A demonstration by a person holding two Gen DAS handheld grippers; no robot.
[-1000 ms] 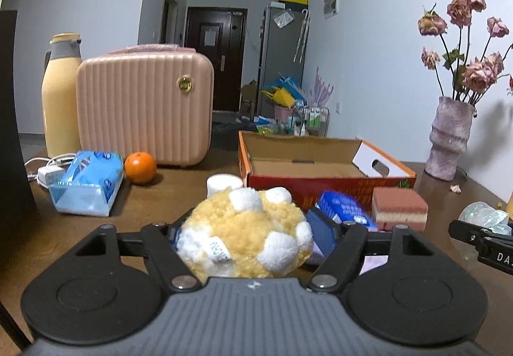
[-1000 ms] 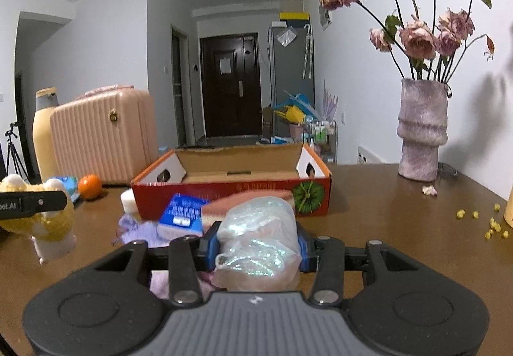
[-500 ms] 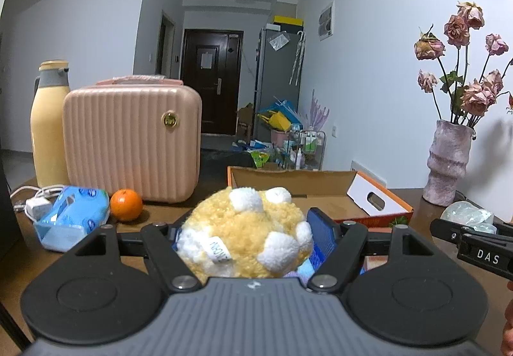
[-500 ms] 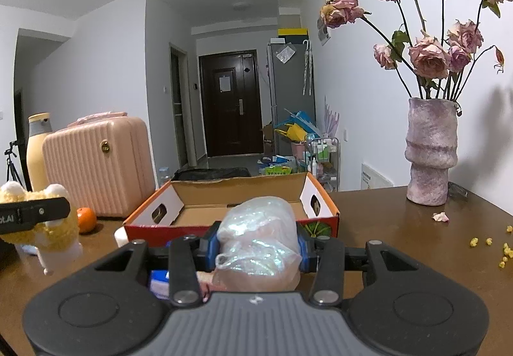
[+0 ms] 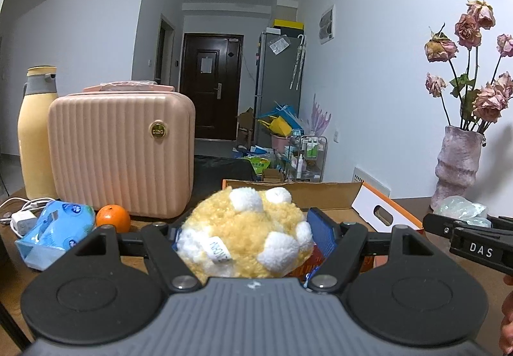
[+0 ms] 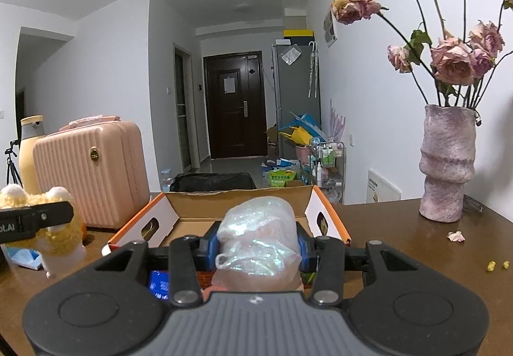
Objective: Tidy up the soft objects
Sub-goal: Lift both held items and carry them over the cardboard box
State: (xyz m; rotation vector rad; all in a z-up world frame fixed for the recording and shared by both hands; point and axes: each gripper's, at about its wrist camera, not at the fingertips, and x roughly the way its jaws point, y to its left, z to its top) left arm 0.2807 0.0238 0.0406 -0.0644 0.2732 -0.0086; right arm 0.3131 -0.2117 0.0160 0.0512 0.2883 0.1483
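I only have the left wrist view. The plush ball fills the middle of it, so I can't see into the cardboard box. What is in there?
Observer: From the right wrist view, the visible floor of the cardboard box is bare; the near part is hidden behind the right gripper's load.
Operator: What is that load? I only see a pale edge at my right.
Observer: A crumpled translucent plastic bag, squeezed between the blue pads.
Operator: Anything on the table right of the box?
Observer: A fallen petal and small yellow crumbs lie on the brown table, in front of the vase.
Operator: Is my plush ball whole?
Observer: The plush ball has a pale piece hanging below the left gripper.
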